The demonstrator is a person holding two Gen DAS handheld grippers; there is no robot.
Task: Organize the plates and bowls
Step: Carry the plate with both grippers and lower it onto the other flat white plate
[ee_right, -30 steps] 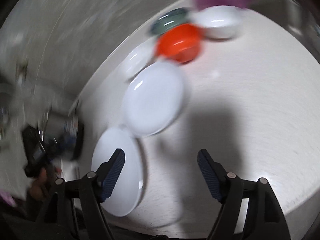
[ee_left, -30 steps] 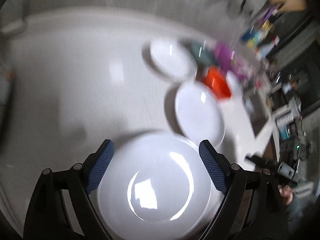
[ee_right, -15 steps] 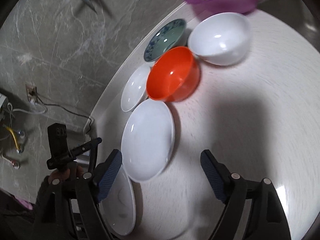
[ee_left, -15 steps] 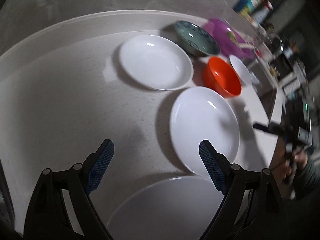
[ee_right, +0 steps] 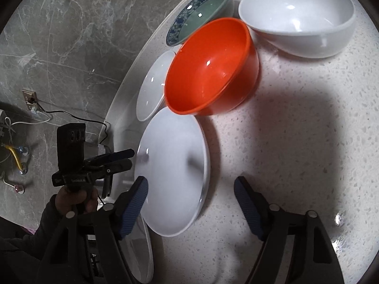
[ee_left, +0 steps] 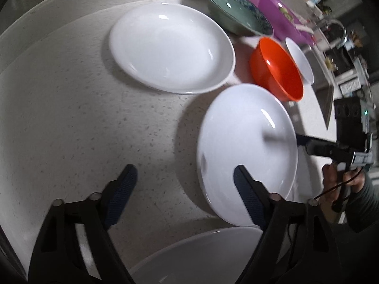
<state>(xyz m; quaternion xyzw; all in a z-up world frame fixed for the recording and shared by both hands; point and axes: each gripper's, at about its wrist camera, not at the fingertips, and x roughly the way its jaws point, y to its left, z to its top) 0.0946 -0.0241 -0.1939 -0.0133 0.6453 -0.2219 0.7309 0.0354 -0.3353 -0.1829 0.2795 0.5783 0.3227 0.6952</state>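
Note:
Three white plates lie in a row on the speckled counter: a far plate, a middle plate and a near plate. Beyond them stand an orange bowl, a white bowl and a blue-patterned green bowl. My left gripper hangs over the middle plate's left rim, jaws closing, pads touching nothing. My right gripper straddles that plate's opposite rim, also closing, no pad on it.
A purple bowl sits behind the bowls. The counter's curved edge drops to a grey marble floor with cables. Each gripper shows in the other's view, held by a hand. Bare counter spreads right of the plates.
Both grippers came down and forward onto the middle plate from opposite sides. The near plate slid to the bottom of the left wrist view. Both jaws narrowed a little.

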